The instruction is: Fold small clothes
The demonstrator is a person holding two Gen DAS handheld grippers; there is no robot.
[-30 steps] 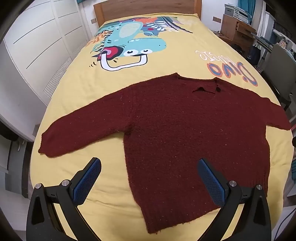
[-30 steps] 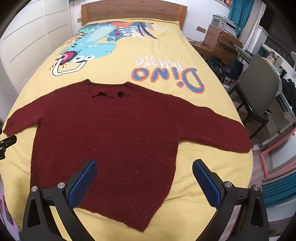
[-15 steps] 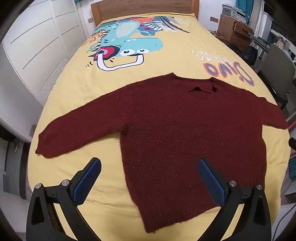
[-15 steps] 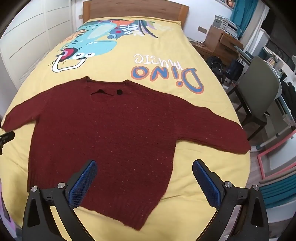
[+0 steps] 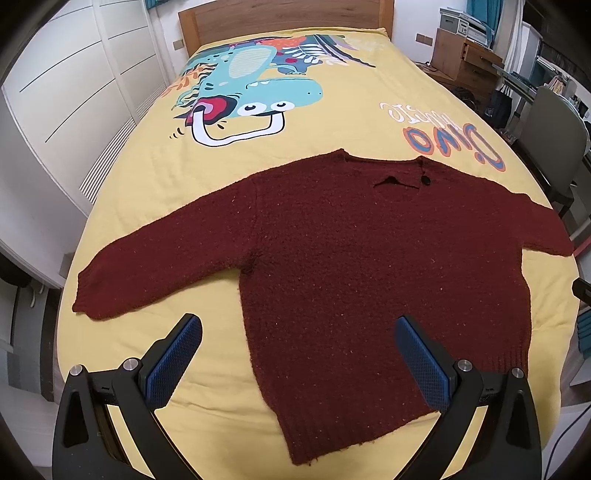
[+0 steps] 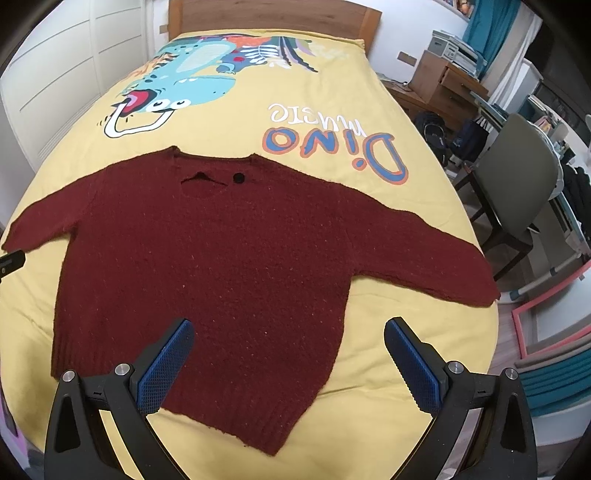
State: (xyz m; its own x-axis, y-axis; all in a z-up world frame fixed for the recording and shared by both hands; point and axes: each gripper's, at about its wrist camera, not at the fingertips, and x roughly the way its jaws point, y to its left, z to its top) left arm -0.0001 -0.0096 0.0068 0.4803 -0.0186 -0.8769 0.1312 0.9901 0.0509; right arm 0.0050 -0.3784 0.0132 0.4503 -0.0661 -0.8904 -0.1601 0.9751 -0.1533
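left view: left tongs (image 5: 297, 354) wide, empty, over hem corner of jumper (image 5: 351, 266) flat on bed (image 5: 369, 122), sleeves sideways, neck far | right view: right tongs (image 6: 288, 354) wide, empty, over other hem corner; right sleeve (image 6: 424, 254) nearer them

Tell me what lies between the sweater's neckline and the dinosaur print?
Only bare yellow bedspread between the sweater and dinosaur print, in both views.

We see the sweater (image 5: 362, 266) lying flat on the bed (image 5: 332, 122), sleeves spread to either side. Beyond the sweater sits the headboard (image 5: 284, 14). Right of the sweater, off the bed, stand a chair (image 6: 517, 184) and a desk (image 6: 443, 85).
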